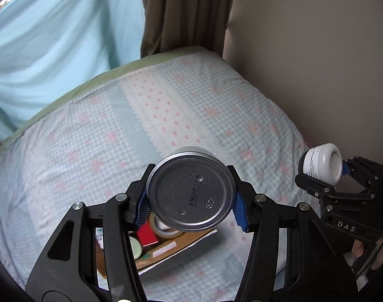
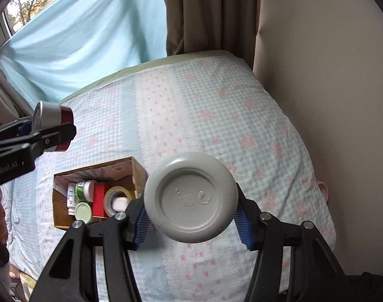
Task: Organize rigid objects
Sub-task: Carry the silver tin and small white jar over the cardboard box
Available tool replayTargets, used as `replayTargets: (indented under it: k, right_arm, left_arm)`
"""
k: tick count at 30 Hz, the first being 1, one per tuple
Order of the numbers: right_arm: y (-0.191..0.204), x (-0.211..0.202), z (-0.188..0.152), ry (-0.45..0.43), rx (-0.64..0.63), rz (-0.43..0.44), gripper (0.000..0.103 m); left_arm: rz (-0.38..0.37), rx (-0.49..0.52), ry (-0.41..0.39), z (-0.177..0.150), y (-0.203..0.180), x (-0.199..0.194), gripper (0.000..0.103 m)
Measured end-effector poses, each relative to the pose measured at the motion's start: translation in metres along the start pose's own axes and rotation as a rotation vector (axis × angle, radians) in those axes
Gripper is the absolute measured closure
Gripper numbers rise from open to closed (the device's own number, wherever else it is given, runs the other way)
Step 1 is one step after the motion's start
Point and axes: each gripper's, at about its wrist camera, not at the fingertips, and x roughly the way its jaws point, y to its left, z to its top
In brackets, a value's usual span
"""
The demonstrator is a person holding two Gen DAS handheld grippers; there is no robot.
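Observation:
My left gripper (image 1: 190,202) is shut on a metal can (image 1: 190,191), its grey base facing the camera; in the right wrist view that can (image 2: 53,123) shows a silver and red side at the far left. My right gripper (image 2: 190,212) is shut on a white plastic bottle (image 2: 190,200), seen bottom-on; in the left wrist view the bottle (image 1: 322,163) hangs at the right edge. Both are held high above the bed. Below them lies an open cardboard box (image 2: 137,173) with small bottles, a red box, a roll of tape and a green lid inside.
A bed with a blue checked, pink-flowered cover (image 2: 216,115) fills the floor of both views. A beige wall (image 2: 330,75) runs along its right side, a brown curtain (image 2: 209,12) and a light blue sheet (image 2: 78,37) hang behind. A pink ring (image 2: 323,188) lies at the bed's right edge.

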Motion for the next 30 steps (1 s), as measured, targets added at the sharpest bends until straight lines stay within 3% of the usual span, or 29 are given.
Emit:
replayTargets:
  k: [6,15,25,30]
  right_arm:
    - [0.064,-0.007,0.006,0.017,-0.041,0.082,0.05]
    - [0.143,0.024,0.009,0.088,-0.119,0.199,0.05]
    - [0.183,0.106,0.016,0.219,-0.222,0.225,0.05]
    - [0.187,0.159,0.015,0.299,-0.242,0.212,0.05]
  left_arm:
    - [0.06,-0.109,-0.001,-0.051,0.074,-0.033,0.053]
    - [0.129,-0.286,0.041,-0.112,0.151,-0.032,0.053]
    - [0.117,-0.422,0.17,-0.151,0.189,0.043,0.053]
    - [0.101,-0.413,0.269,-0.16,0.192,0.094,0.053]
